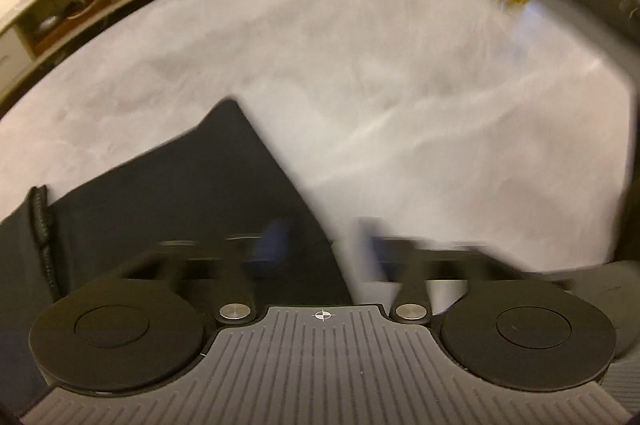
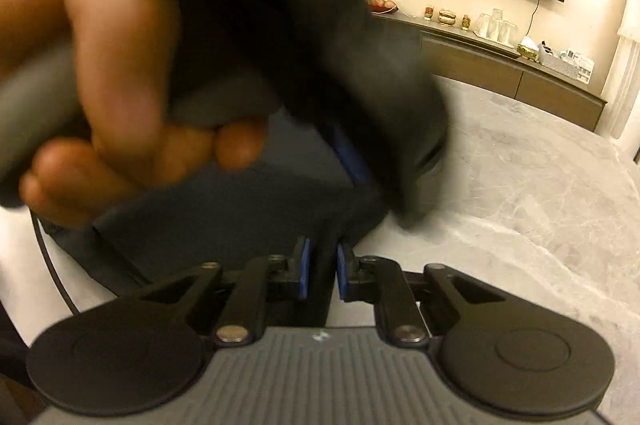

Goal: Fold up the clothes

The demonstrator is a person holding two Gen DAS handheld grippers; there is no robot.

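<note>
The dark garment [image 1: 168, 193] lies at the near left of the grey marble table [image 1: 360, 73]. The left gripper [image 1: 324, 245] shows blurred fingers apart, gripping nothing. The right gripper [image 2: 322, 265] pinches cloth — a crossing hand [image 2: 120, 85] could drag the fold askew.

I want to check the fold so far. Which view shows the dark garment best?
The left wrist view: the dark garment lies on the grey table with its pointed corner and edges visible, though blurred. In the right wrist view, the left hand and its gripper cover most of it.
</note>
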